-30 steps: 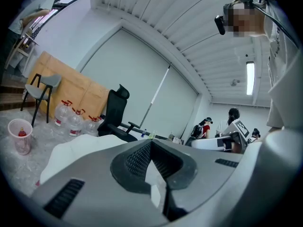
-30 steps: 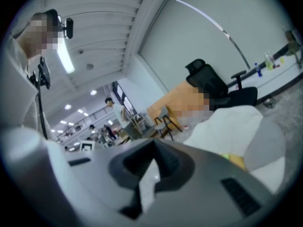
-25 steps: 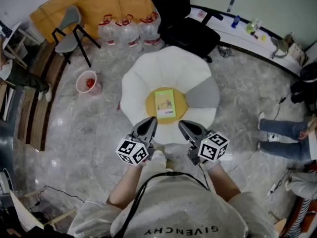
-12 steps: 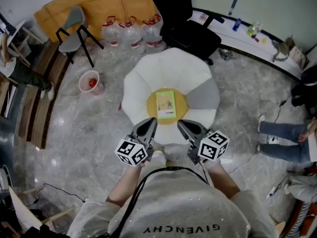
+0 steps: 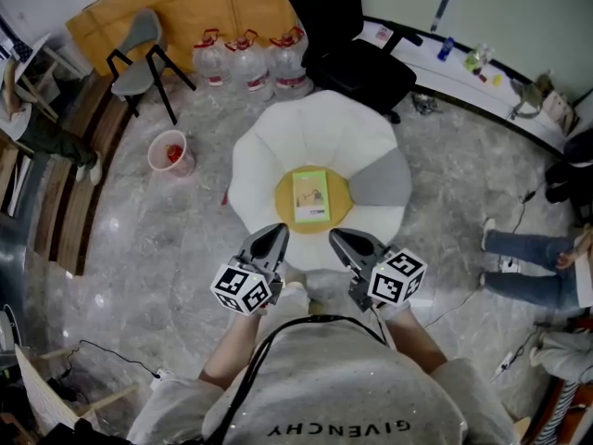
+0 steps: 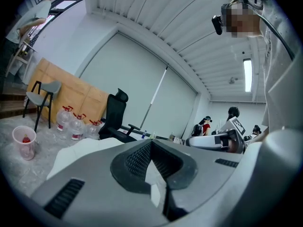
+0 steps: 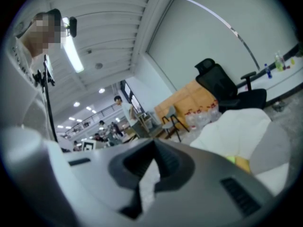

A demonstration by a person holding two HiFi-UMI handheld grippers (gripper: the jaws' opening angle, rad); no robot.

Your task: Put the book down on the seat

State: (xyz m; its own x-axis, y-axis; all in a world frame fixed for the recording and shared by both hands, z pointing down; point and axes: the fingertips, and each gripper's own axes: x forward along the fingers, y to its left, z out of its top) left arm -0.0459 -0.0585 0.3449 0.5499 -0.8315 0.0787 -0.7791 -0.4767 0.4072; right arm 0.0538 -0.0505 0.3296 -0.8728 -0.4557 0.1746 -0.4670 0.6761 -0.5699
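Note:
A green-covered book (image 5: 310, 196) lies flat on the yellow middle (image 5: 285, 196) of a white, petal-shaped seat (image 5: 306, 133). Neither gripper touches it. My left gripper (image 5: 275, 234) hangs at the seat's near edge, shut and empty, and its tips meet in the left gripper view (image 6: 150, 143). My right gripper (image 5: 337, 236) is level with it just to the right, also shut with nothing held (image 7: 152, 144). The right gripper view shows the white seat (image 7: 236, 126) ahead, with a sliver of the book's green edge (image 7: 231, 159) above the jaw.
A black office chair (image 5: 352, 54) stands behind the seat, with several water bottles (image 5: 246, 58) beside it. A grey folding chair (image 5: 139, 49) and a red-and-white bucket (image 5: 169, 153) are at the left. A seated person's legs (image 5: 528, 248) are at the right. A counter (image 5: 463, 63) runs along the back.

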